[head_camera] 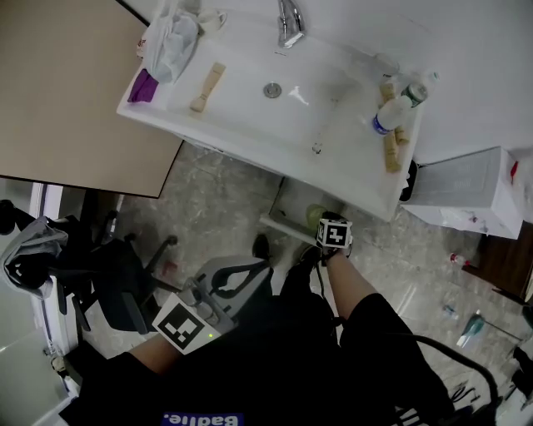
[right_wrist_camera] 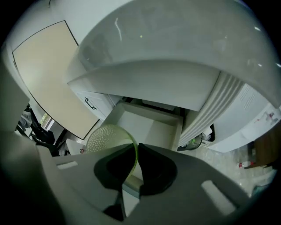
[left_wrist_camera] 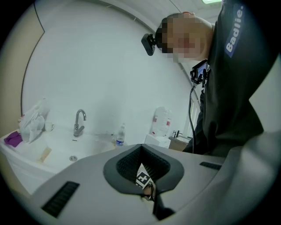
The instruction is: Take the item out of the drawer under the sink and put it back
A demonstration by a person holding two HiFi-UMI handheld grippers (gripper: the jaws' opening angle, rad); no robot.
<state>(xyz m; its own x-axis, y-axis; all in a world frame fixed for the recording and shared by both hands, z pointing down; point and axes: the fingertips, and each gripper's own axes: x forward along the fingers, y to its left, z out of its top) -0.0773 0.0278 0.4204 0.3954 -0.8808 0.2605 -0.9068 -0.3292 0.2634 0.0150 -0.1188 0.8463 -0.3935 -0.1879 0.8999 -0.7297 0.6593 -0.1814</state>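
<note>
Drawer (right_wrist_camera: pixel 151 132) under sink (head_camera: pixel 241 125) stands pulled out, white inside. Right gripper (right_wrist_camera: pixel 134 148) points steeply down at it, jaws narrow and clamped on the rim of a see-through green bowl (right_wrist_camera: pixel 105 137) w/ dotted surface. The rim runs btwn the two pads, and the bowl's body bulges off to the left of the jaws. In right gripper view the bowl overlaps the drawer's near left corner; whether it's inside the drawer or just above it can't be told. In head view a bit of the green shows at the drawer mouth, just below the sink's near edge and just beside the right gripper's marker cube (head_camera: pixel 334 234).

Left gripper (left_wrist_camera: pixel 141 147) hangs near the person's body, well apart from the drawer, aimed roughly level toward the sink. Its jaw tips sit together w/ nothing btwn them.

On the sink top, faucet (head_camera: pixel 289 22) is at the far side. White plastic bag (head_camera: pixel 172 42) and purple item (head_camera: pixel 143 86) are at the left end, w/ a beige tube-like thing (head_camera: pixel 208 86) just beside them. Water bottle (head_camera: pixel 400 104) is at the right end. Beige panel (head_camera: pixel 75 91) is left of the sink, white box (head_camera: pixel 466 190) right of it. Black office chair (head_camera: pixel 117 274) stands on the floor at near left.
</note>
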